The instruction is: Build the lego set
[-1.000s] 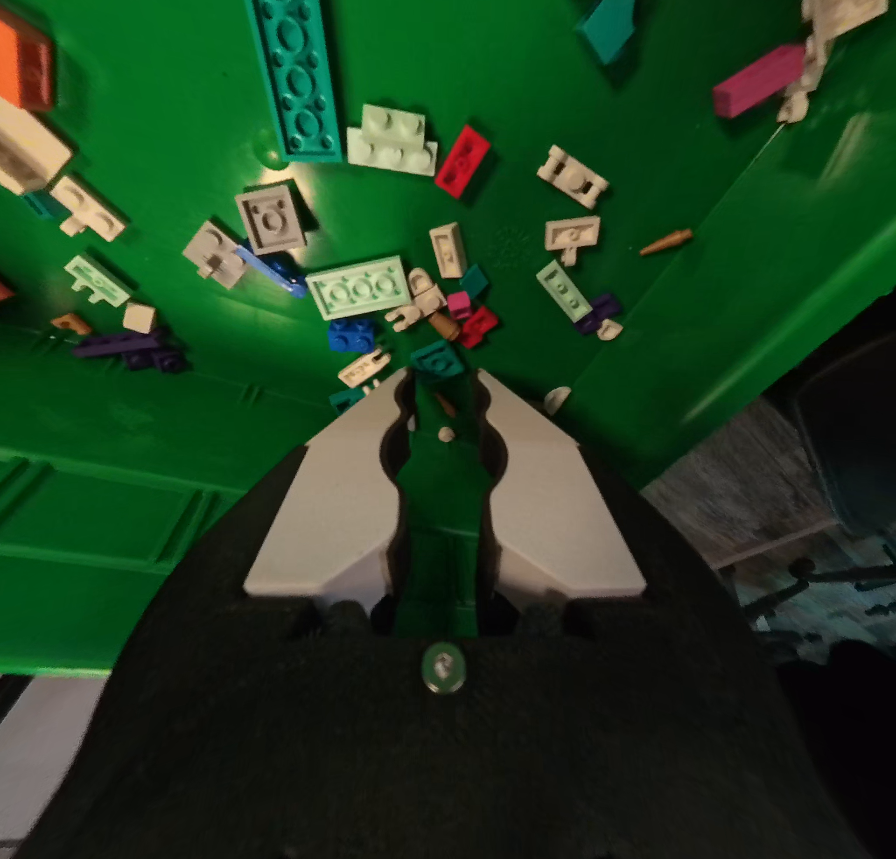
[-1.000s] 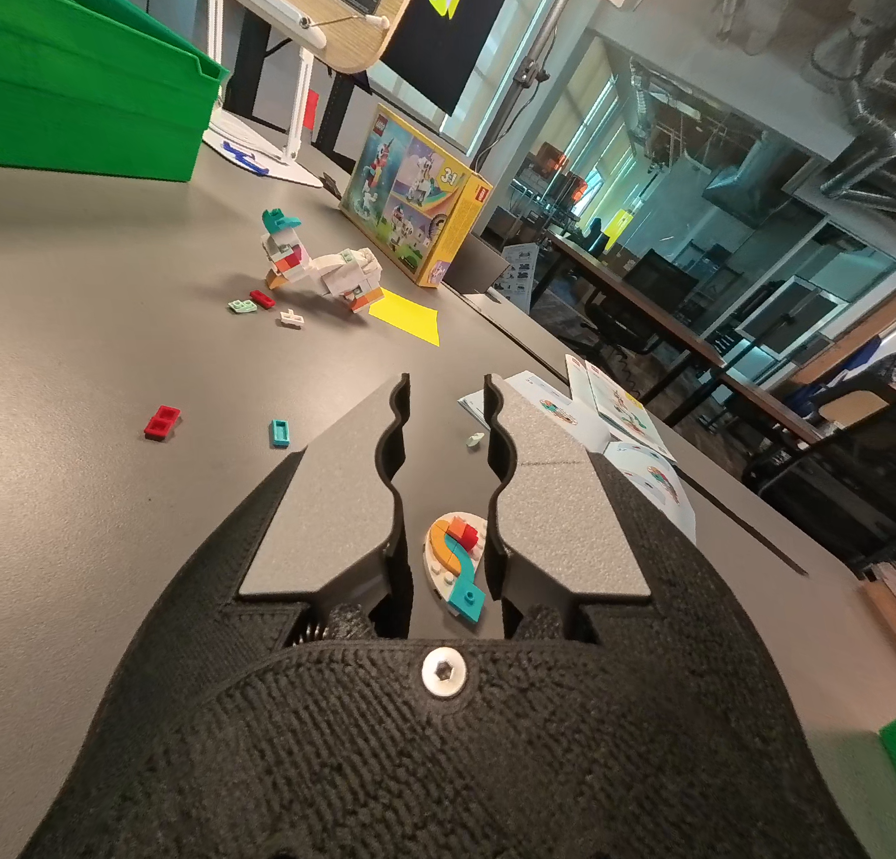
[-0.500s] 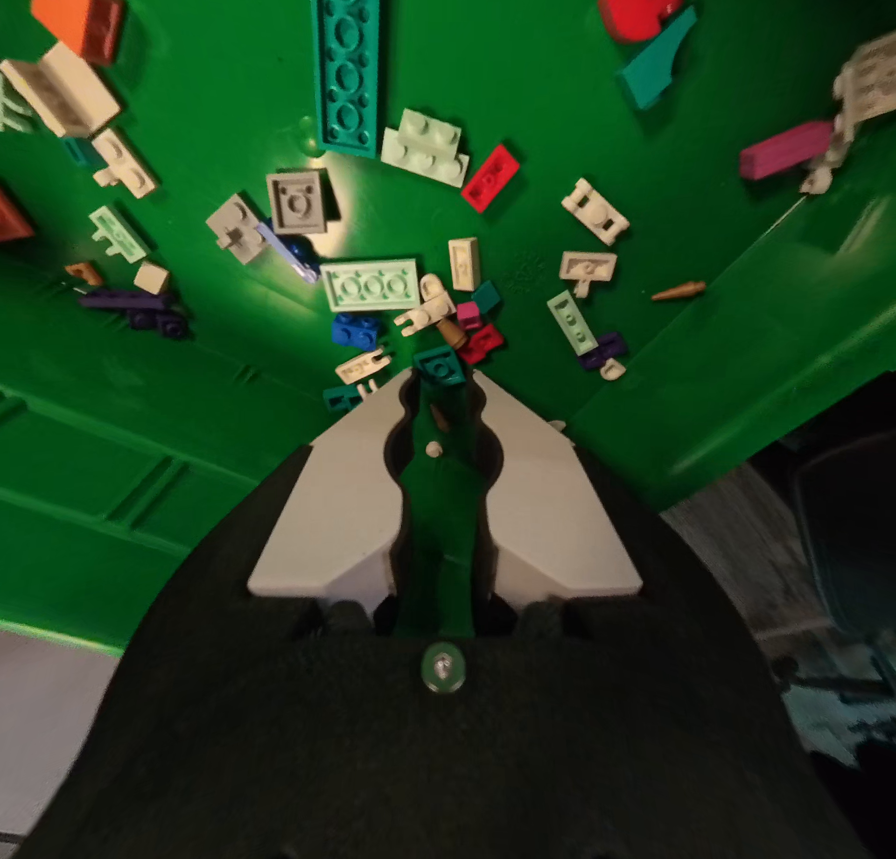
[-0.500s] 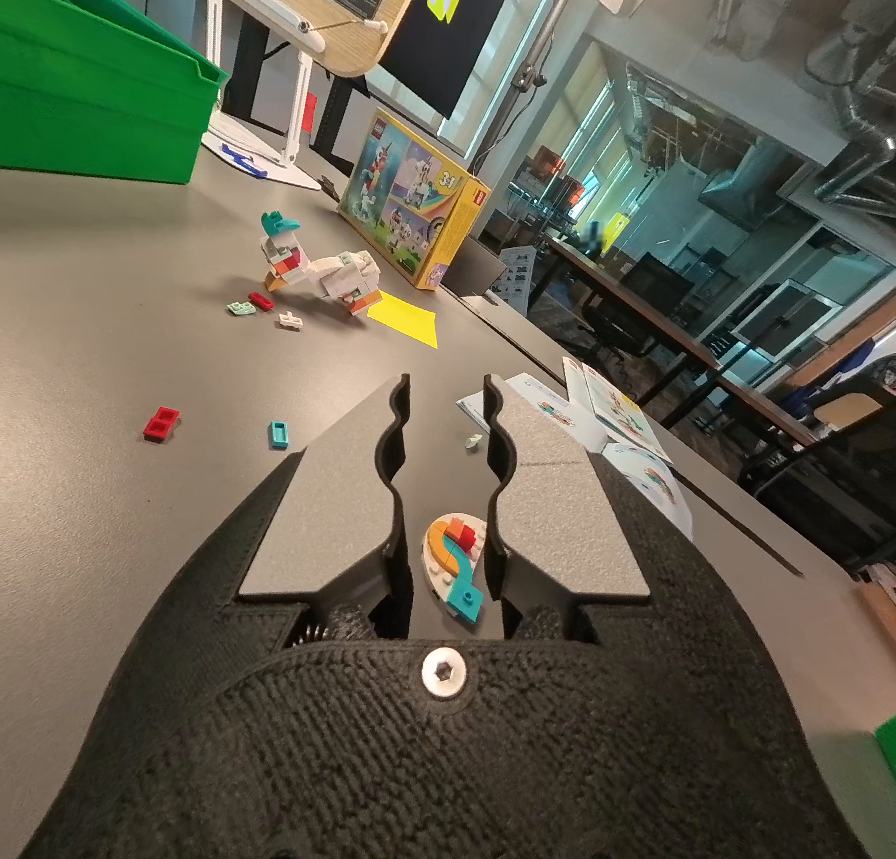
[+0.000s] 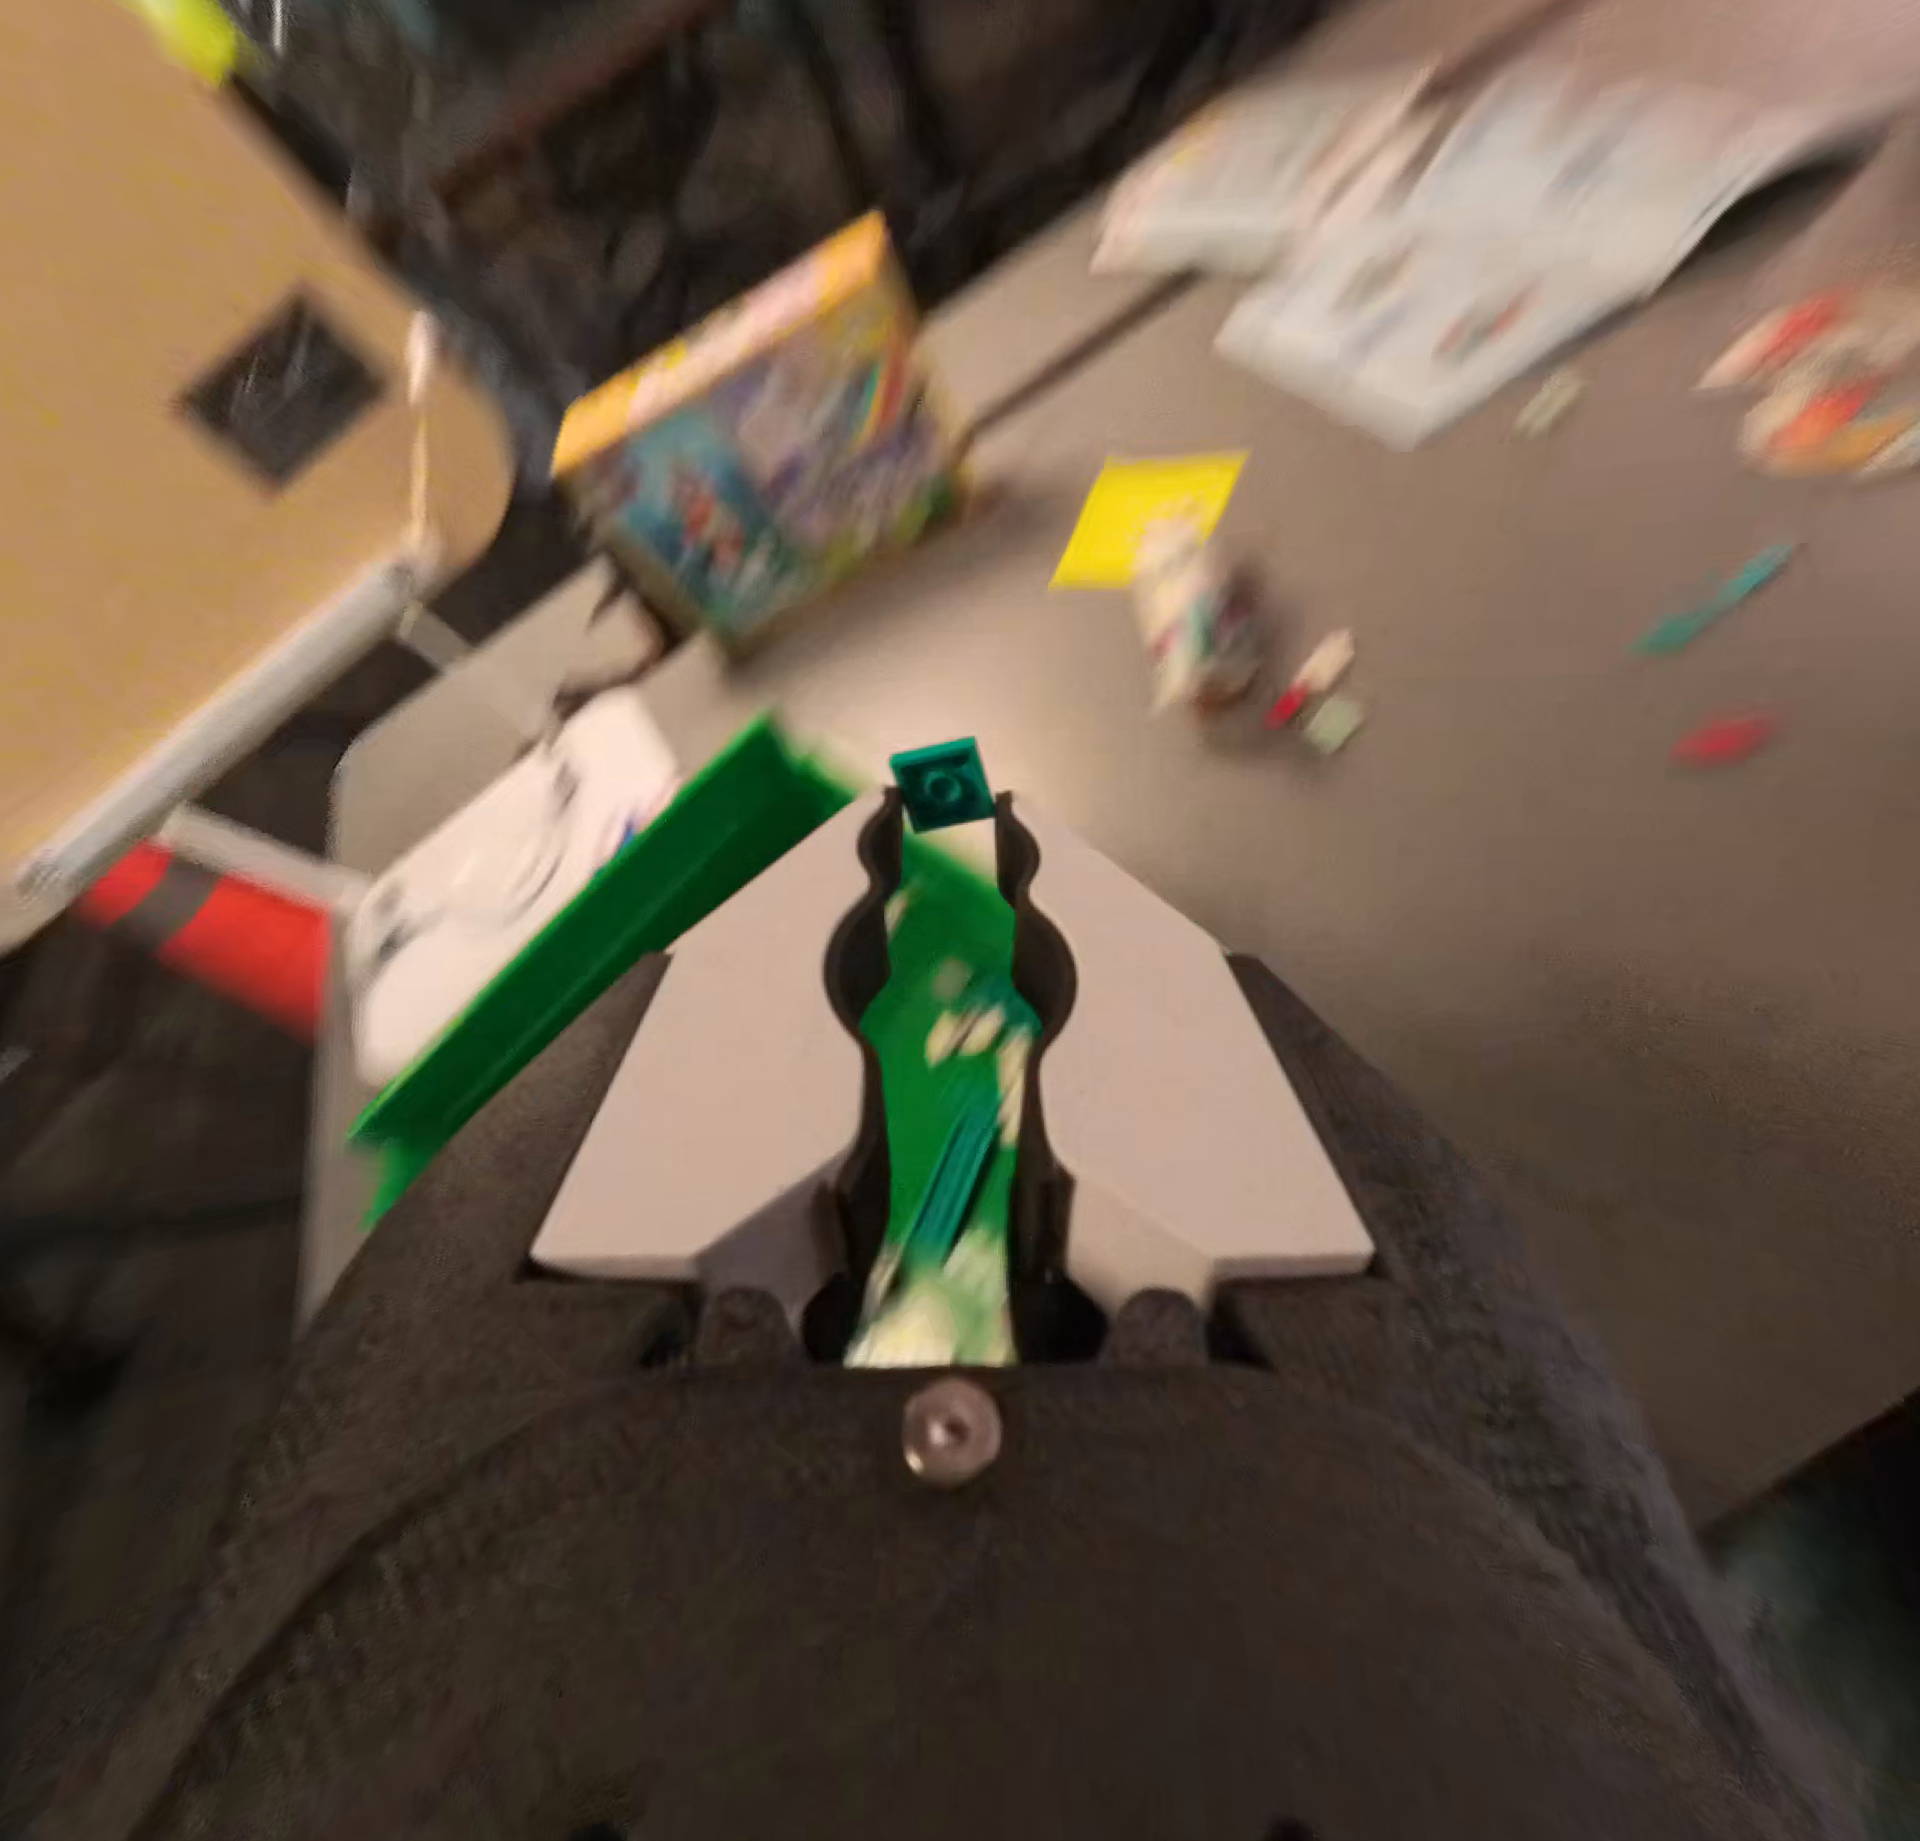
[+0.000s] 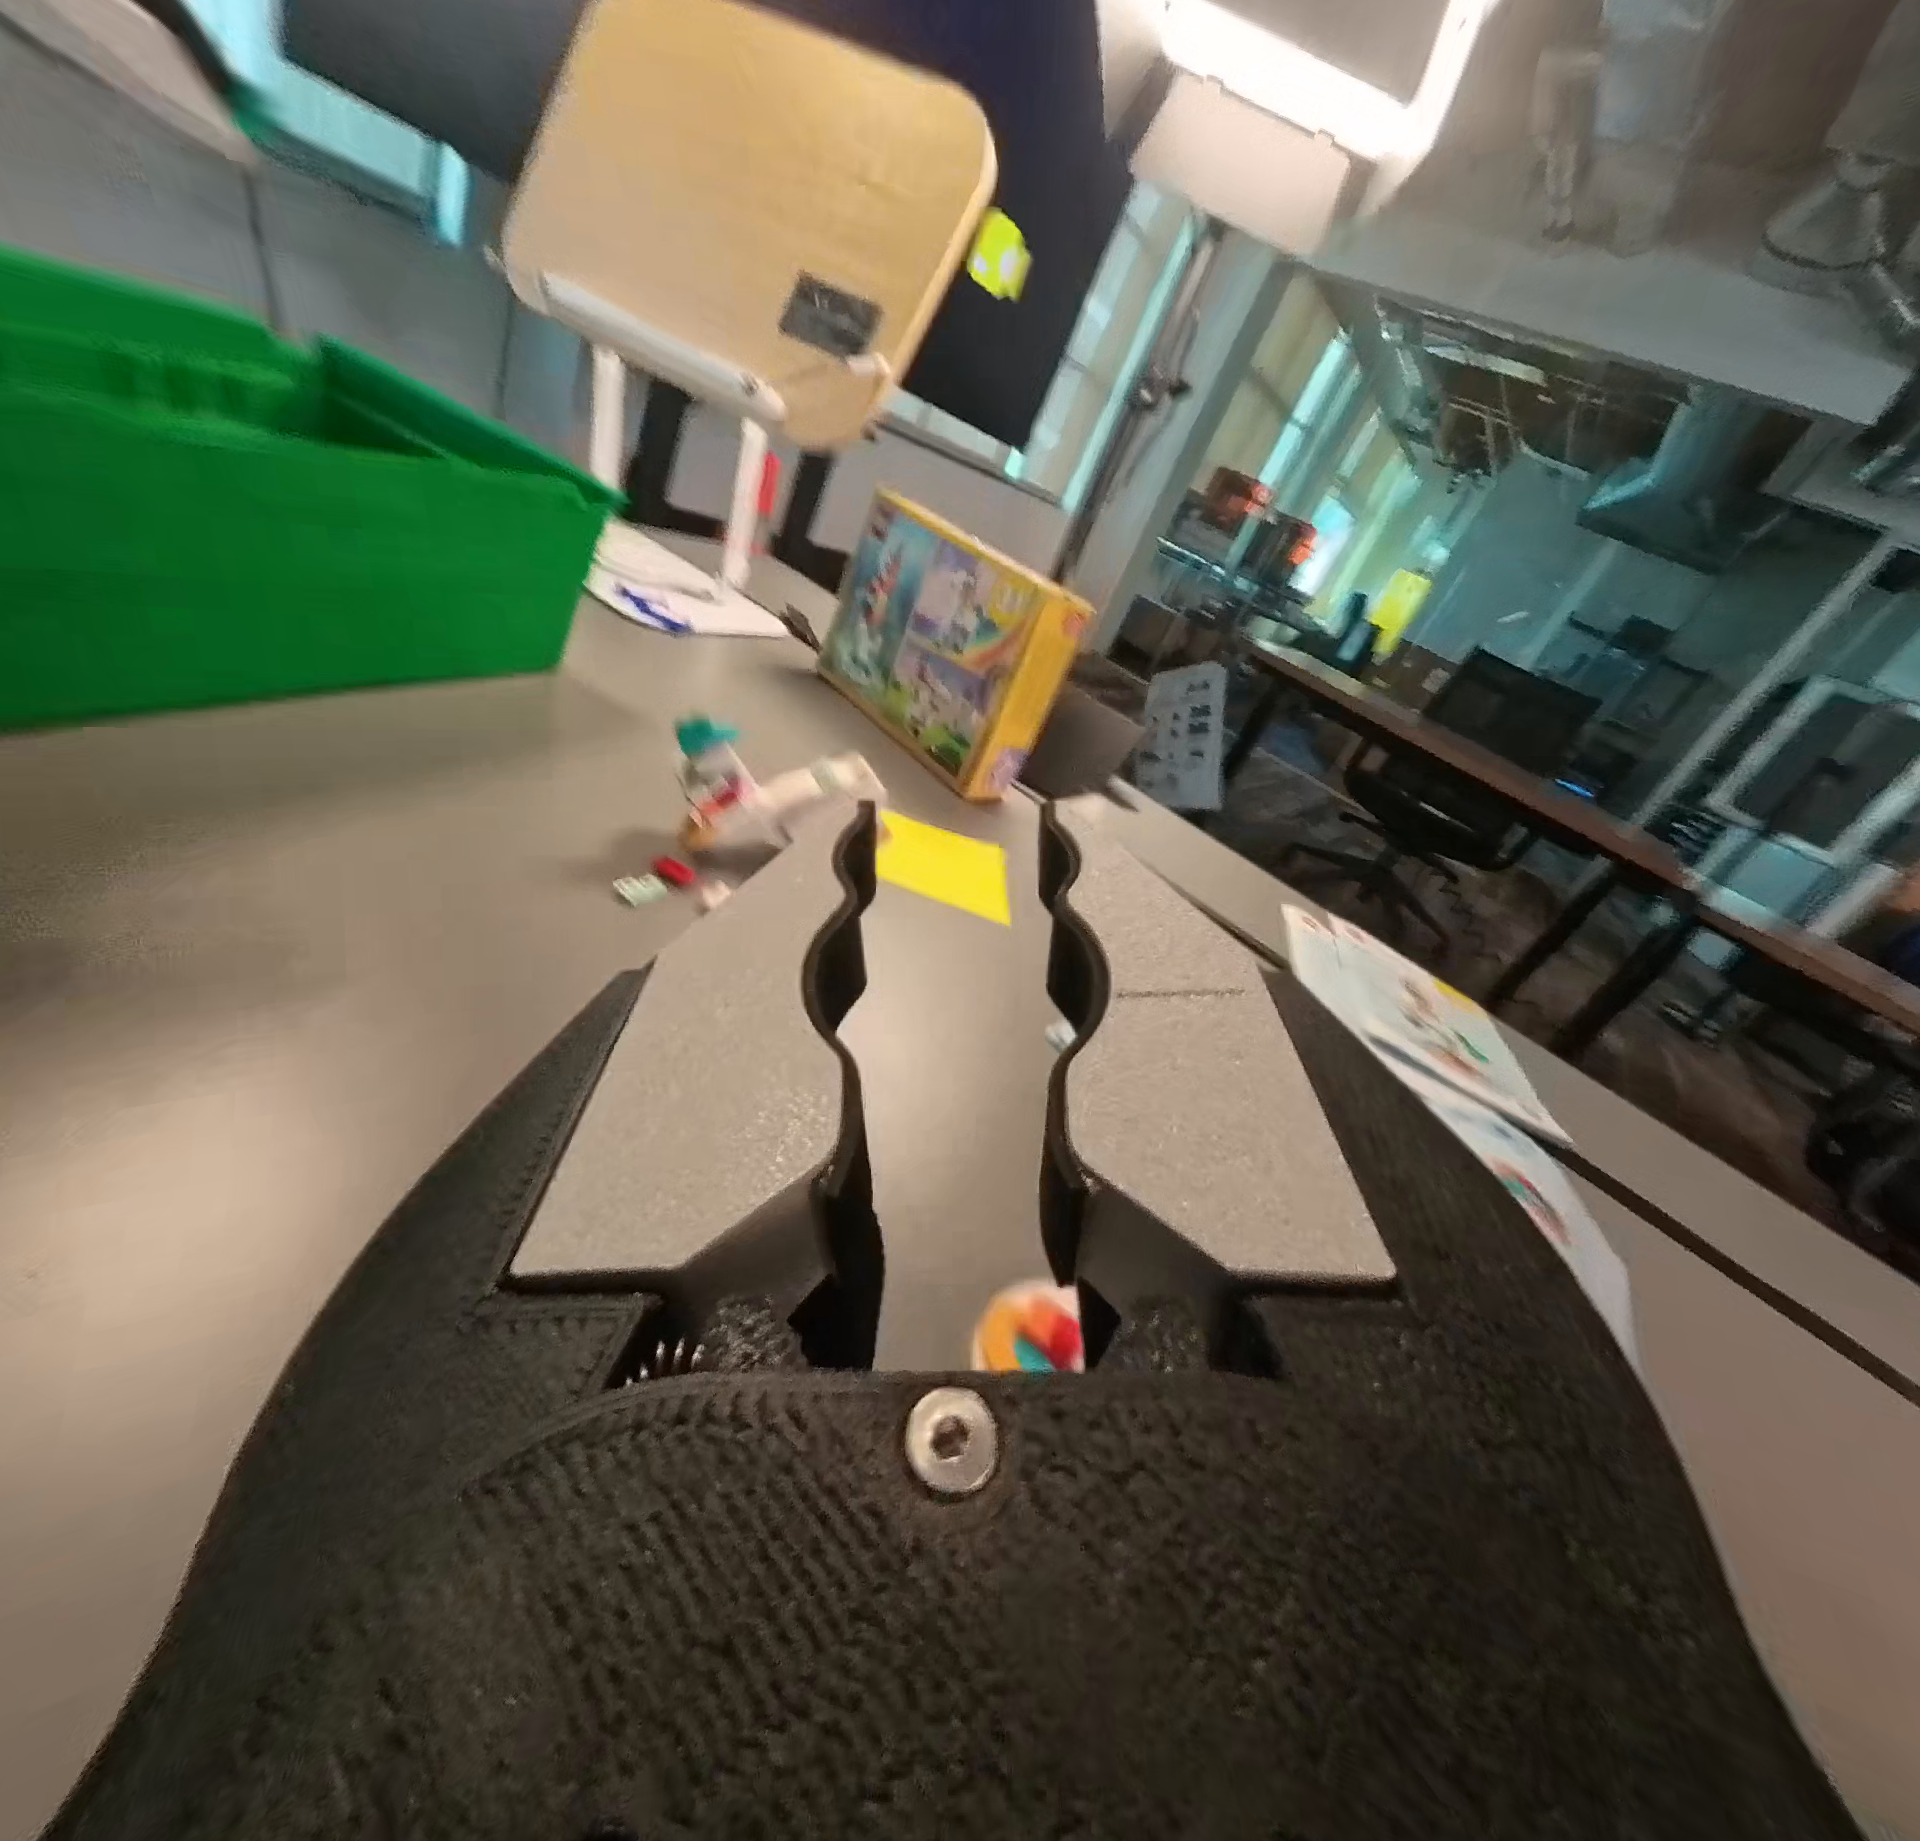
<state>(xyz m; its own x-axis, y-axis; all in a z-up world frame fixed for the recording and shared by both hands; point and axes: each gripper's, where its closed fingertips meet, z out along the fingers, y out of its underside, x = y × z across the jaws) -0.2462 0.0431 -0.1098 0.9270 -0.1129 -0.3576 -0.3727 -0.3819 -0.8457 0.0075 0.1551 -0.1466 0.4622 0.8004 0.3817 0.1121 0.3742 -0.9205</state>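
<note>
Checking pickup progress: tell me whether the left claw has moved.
Yes. The left claw, gripping the teal plate, has lifted out of the green bin.

Bare grey table (image 6: 260, 1012) lies open ahead, bounded by the green bin (image 6: 260, 565), set box (image 6: 956, 648) and booklets (image 6: 1423, 1022).

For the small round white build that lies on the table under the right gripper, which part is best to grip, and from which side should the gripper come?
Judging from the little that shows, the right gripper, open and empty, would best come from above and close across the rim of the round build. It lies flat on the grey table, so its sides offer opposite edges. The coloured pieces on top look uneven, a poorer hold. Most of it is hidden.
</note>
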